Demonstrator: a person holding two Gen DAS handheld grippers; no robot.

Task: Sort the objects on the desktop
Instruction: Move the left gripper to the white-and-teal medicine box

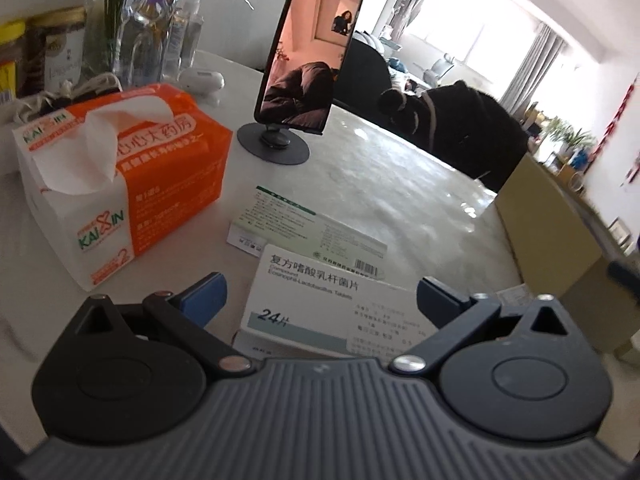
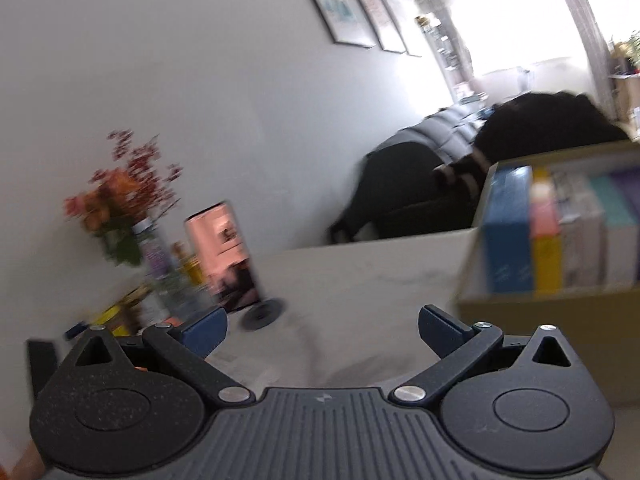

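**A:** Left tongs [image 1: 320,294], state?

**B:** Mine are spread wide. Blue pads [image 1: 208,286] stand either side of the white medicine box [image 1: 320,308], not pressing it as far as I can tell. Nothing pinched.

**A:** Where's that box?

**B:** Flat on the desk [image 1: 400,184], right in front of my left tongs, between the fingers. Printed face up, "24" at the near left corner. Long axis runs left to right across the view, tilted a bit, right end lower.

**A:** Anything else near it?

**B:** Second box, white with a green stripe [image 1: 308,228], lies flat just behind it, long axis also slanting down to the right; the two overlap or touch, can't tell which. Orange-and-white tissue pack [image 1: 120,184] off to the left. Phone on a round stand [image 1: 312,52] further back, upright.

**A:** Right tongs [image 2: 322,334]?

**B:** Spread fully, empty, only bare desk between the pads. View is blurred. Cardboard box [image 2: 540,308] at right, with packs standing upright in a row inside it: blue, yellow, grey, teal.
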